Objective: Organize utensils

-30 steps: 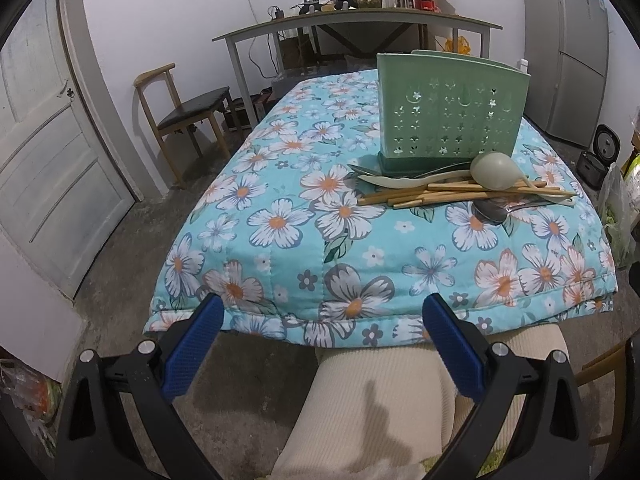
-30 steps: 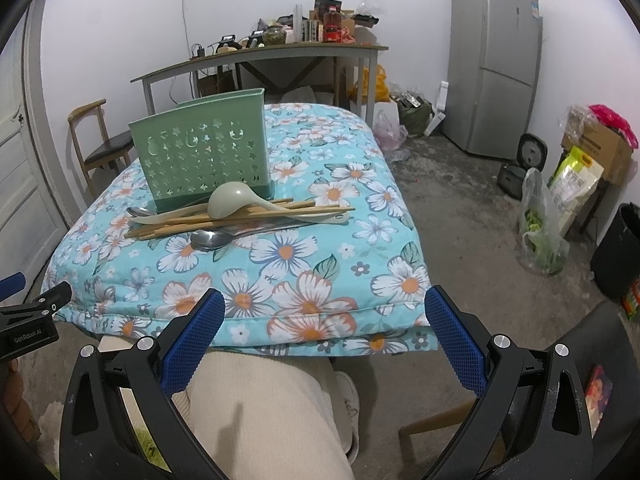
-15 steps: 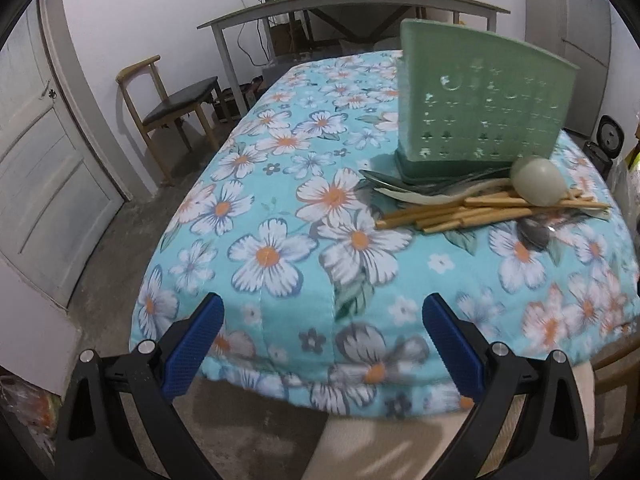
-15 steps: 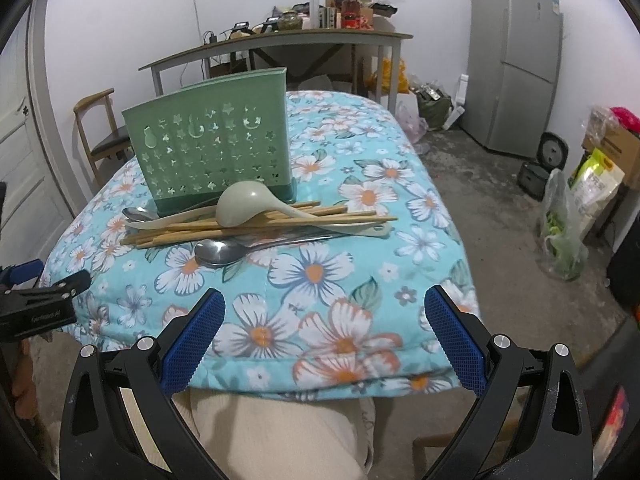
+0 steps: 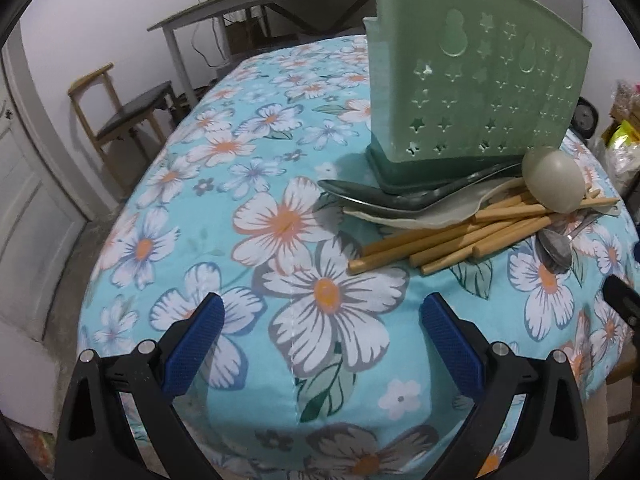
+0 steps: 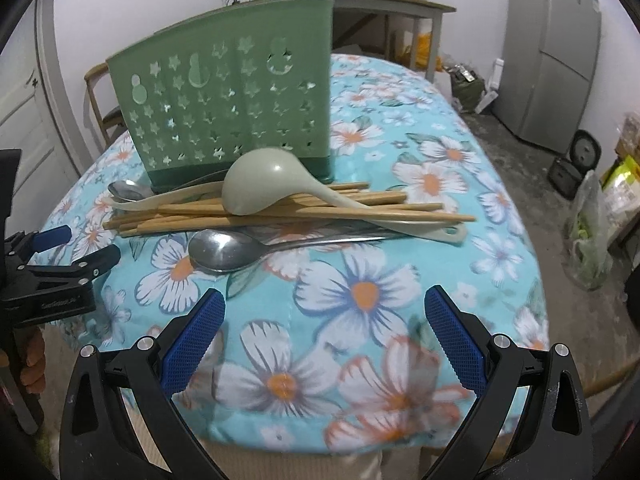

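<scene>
Change: I am seeing both grippers closer over the floral blue tablecloth (image 6: 360,292) than a second ago.
Left gripper (image 5: 320,344): hanging wide apart, empty.
Right gripper (image 6: 324,340): hanging wide apart, empty.
Utensils: lying before the green perforated plastic holder (image 6: 240,108) — two metal spoons (image 6: 224,254), a pale green ladle (image 6: 260,188), bundled wooden chopsticks (image 6: 280,216).
Room: near edge lying bare.

Your surface (image 6: 360,292) is covered in soft quilted cloth, matt, floral print. The holder (image 6: 236,112) is matt green plastic, punched with star cutouts, on a darker, glossier base. The ladle (image 6: 260,188) is smooth pale plastic with a slight sheen. The chopsticks (image 6: 280,212) are bare light wood, matt. The spoon (image 6: 224,254) is polished metal, mirror-glossy. Your right claw (image 6: 324,336) and left claw (image 5: 320,340) have black matt plastic arms, with blue pads (image 6: 192,340) of rough, knurled texture.
</scene>
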{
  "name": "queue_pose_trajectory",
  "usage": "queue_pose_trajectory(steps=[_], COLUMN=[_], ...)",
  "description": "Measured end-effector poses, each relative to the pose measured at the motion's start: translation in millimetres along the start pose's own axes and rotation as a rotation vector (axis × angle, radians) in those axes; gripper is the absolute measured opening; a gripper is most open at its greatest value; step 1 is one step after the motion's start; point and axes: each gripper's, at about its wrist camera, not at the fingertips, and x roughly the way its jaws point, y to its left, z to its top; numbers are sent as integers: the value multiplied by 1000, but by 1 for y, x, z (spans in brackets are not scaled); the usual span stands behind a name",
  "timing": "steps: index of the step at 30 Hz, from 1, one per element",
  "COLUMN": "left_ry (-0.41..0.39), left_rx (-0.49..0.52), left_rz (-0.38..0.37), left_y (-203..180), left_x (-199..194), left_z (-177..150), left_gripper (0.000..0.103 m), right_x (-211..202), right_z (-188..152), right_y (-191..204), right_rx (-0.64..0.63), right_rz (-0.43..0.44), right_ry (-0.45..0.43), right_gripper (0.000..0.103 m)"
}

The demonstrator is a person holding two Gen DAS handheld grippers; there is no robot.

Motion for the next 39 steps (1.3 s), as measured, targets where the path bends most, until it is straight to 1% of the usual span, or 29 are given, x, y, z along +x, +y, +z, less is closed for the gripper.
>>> queue_pose_trajectory(steps=[3, 7, 10, 12, 13, 14, 15, 17, 18, 19, 20, 21, 22, 23, 24, 25, 26, 27, 29, 31, 33, 35, 36, 37, 39], left_ry=[-4, -35, -15, 2, -4, -24, -64, -117, -137, -139, -132, -112, -89, -63, -22, 18, 38, 67, 113, 165, 181, 194, 212, 224, 247], left_rx=[-39, -12, -13, -15, -22, -29, -39, -61, -85, -101, -118, -142, -172, -204, -250, -297, -322, -354, -382, -417, -434, -456, -480, -489, -487], left_rz=[-66, -53, -64, -87, -94, -101, -111, -134, -157, -173, -190, -217, -253, -297, -350, -387, -410, -433, -445, -481, -501, -534, -569, -587, -602], left_y=[12, 8, 5, 9, 13, 16, 21, 30, 36, 40, 44, 49, 53, 57, 63, 68, 70, 74, 78, 81, 85, 89, 90, 91, 89], left_x=[4, 5, 1, -1, -3, -8, -16, -26, -29, -29, -27, -22, -17, -10, 0, 10, 13, 21, 33, 48, 52, 55, 57, 59, 62], left_z=[-3, -6, -8, -4, 1, 4, 8, 18, 25, 30, 35, 41, 45, 49, 53, 56, 55, 58, 58, 60, 61, 62, 63, 63, 64], left_gripper=[97, 98, 98, 98, 98, 98, 97, 97, 96, 91, 85, 82, 75, 69, 65, 58, 55, 53, 46, 43, 39, 31, 29, 25, 23], right_x=[8, 16, 17, 20, 21, 22, 22, 24, 24, 24, 25, 24, 23, 24, 23, 23, 23, 23, 23, 23, 23, 23, 23, 23, 23], right_z=[2, 3, 1, 2, 1, 1, 0, 0, -1, 0, 1, 0, 0, 0, -1, -1, -1, -1, -1, -1, -1, -1, -1, -1, -1], right_y=[6, 12, 15, 15, 16, 16, 16, 14, 13, 12, 11, 12, 13, 13, 13, 13, 13, 13, 13, 13, 13, 13, 13, 14, 14], right_rx=[-9, -31, -39, -47, -55, -59, -60, -49, -38, -32, -31, -33, -34, -34, -33, -34, -35, -36, -35, -36, -36, -36, -36, -35, -36], right_rz=[8, 10, 9, 6, 2, -1, -1, 10, 19, 23, 23, 22, 21, 21, 22, 23, 23, 23, 22, 21, 20, 21, 20, 20, 19], right_ry=[11, 17, 4, 0, -3, -5, -7, -10, -9, -9, -9, -11, -14, -14, -14, -15, -14, -13, -14, -14, -16, -17, -17, -17, -17], right_gripper=[95, 95, 95, 95, 95, 95, 95, 95, 95, 95, 95, 95, 95, 95, 95, 95, 95, 95, 95, 95, 95, 95, 95, 95, 95])
